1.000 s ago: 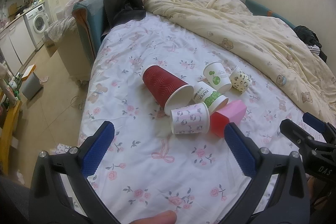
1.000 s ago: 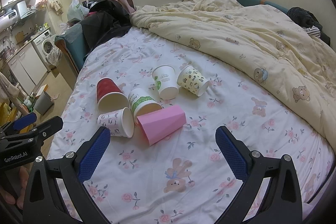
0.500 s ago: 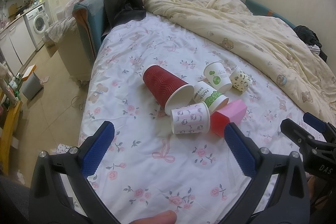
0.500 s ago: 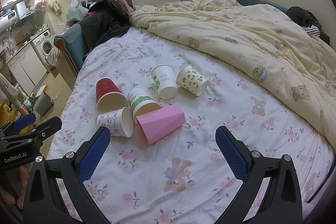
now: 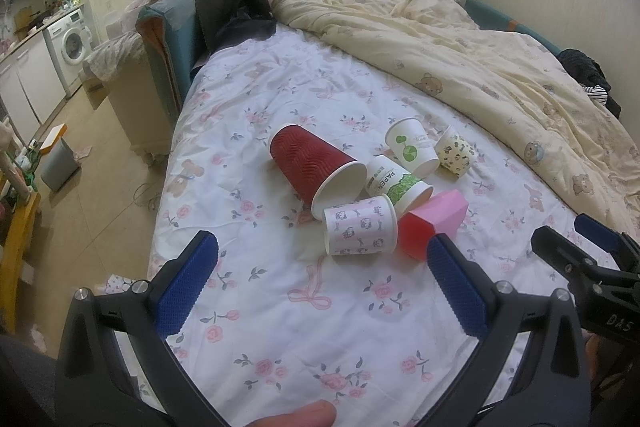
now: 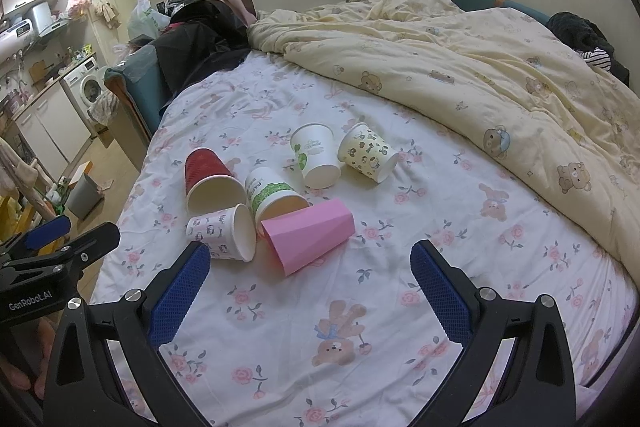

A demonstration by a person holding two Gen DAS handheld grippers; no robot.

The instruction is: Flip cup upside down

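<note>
Several cups lie on their sides on the flowered bed sheet (image 5: 280, 307): a red ribbed cup (image 5: 312, 163) (image 6: 206, 173), a pink-patterned white cup (image 5: 360, 225) (image 6: 224, 233), a green-banded paper cup (image 5: 394, 181) (image 6: 272, 193), a pink faceted cup (image 5: 434, 223) (image 6: 308, 235), a white cup with green print (image 5: 412, 145) (image 6: 316, 157) and a cream animal-print cup (image 5: 454, 153) (image 6: 366, 153). My left gripper (image 5: 320, 283) is open and empty, short of the cups. My right gripper (image 6: 310, 291) is open and empty, just before the pink cup.
A cream bear-print duvet (image 6: 480, 67) is heaped over the bed's far and right side. A dark pile of clothes (image 5: 232, 3) lies on a teal chair at the bed's far left. The bed's left edge drops to the floor, with a grey bin (image 5: 58, 159).
</note>
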